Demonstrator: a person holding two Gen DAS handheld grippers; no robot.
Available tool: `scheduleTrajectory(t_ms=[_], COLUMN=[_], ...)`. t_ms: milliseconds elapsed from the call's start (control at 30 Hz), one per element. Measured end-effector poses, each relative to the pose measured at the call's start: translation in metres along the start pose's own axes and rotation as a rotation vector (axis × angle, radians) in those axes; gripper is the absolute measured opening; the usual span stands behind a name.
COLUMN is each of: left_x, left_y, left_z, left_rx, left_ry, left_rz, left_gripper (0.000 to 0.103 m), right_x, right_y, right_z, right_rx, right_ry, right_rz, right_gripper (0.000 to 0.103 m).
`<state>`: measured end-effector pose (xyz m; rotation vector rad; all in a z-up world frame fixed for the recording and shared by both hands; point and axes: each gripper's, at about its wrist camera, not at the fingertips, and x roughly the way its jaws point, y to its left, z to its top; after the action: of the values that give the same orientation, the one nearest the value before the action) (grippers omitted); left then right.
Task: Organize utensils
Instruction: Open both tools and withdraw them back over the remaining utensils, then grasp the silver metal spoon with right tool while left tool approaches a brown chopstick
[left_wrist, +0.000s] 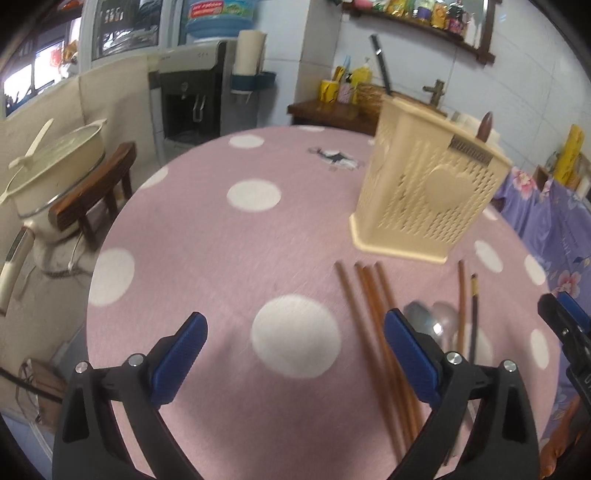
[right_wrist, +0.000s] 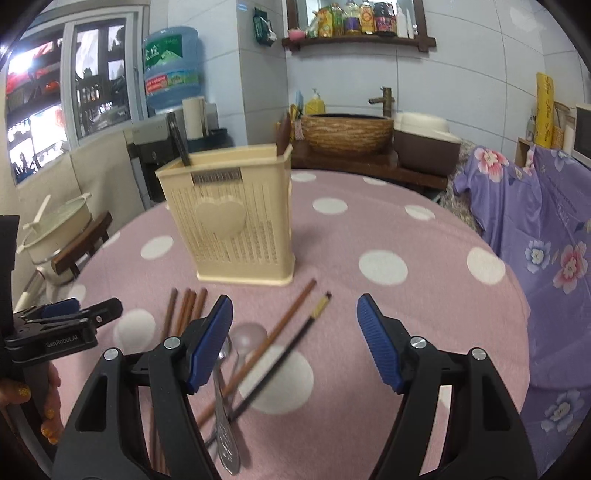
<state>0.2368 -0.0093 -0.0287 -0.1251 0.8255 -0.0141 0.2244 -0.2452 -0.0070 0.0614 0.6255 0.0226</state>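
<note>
A cream plastic utensil holder (left_wrist: 424, 192) (right_wrist: 232, 218) stands upright on the pink dotted tablecloth (left_wrist: 207, 236) (right_wrist: 406, 314), with a dark handle and a brown handle sticking out of it. In front of it lie several brown chopsticks (left_wrist: 365, 314) (right_wrist: 184, 310), two metal spoons (left_wrist: 432, 321) (right_wrist: 225, 417), another brown chopstick (right_wrist: 284, 328) and a black chopstick (right_wrist: 291, 350). My left gripper (left_wrist: 295, 332) hangs open above the cloth, with the chopstick bundle under its right finger. My right gripper (right_wrist: 295, 317) is open over the crossed chopsticks, holding nothing.
A wooden chair (left_wrist: 92, 192) with a cream pot (left_wrist: 55, 155) stands left of the table. A water dispenser (left_wrist: 188, 96) is behind. A purple flowered cloth (right_wrist: 535, 229) covers furniture on the right. A woven basin (right_wrist: 347, 133) sits on a back counter.
</note>
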Motion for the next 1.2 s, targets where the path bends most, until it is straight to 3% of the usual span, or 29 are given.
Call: scheduleTrajectory(t_ms=[300, 467, 633, 733, 967, 1100, 1200], left_x=[0.016, 0.015, 0.020, 0.024, 0.028, 0.026, 0.025], left_y=[-0.015, -0.029, -0.041, -0.051, -0.053, -0.033, -0.017], left_z=[-0.032, -0.032, -0.031, -0.033, -0.033, -0.031, -0.028], left_rx=[0.064, 0.089, 0.123, 0.179, 0.209, 0.173, 0.154], left_ry=[0.121, 0.121, 0.114, 0.107, 0.123, 0.130, 0.135], left_rz=[-0.029, -0.060, -0.028, 0.032, 0.040, 0.041, 0.050], left_gripper=[0.062, 0.060, 0.060, 0.060, 0.058, 0.058, 0.058], right_x=[0.009, 0.007, 0.004, 0.003, 0.004, 0.011, 0.019], right_y=[0.002, 0.006, 0.010, 0.010, 0.020, 0.033, 0.046], right_z=[-0.040, -0.041, -0.040, -0.040, -0.037, -0.030, -0.024], right_rx=[0.007, -0.008, -0.015, -0.011, -0.065, -0.144, -0.188], right_ry=[0.067, 0.068, 0.063, 0.062, 0.070, 0.112, 0.160], right_rz=[-0.045, -0.037, -0.029, -0.025, -0.029, 0.041, 0.177], right_gripper=[0.070, 0.070, 0.070, 0.070, 0.070, 0.066, 0.059])
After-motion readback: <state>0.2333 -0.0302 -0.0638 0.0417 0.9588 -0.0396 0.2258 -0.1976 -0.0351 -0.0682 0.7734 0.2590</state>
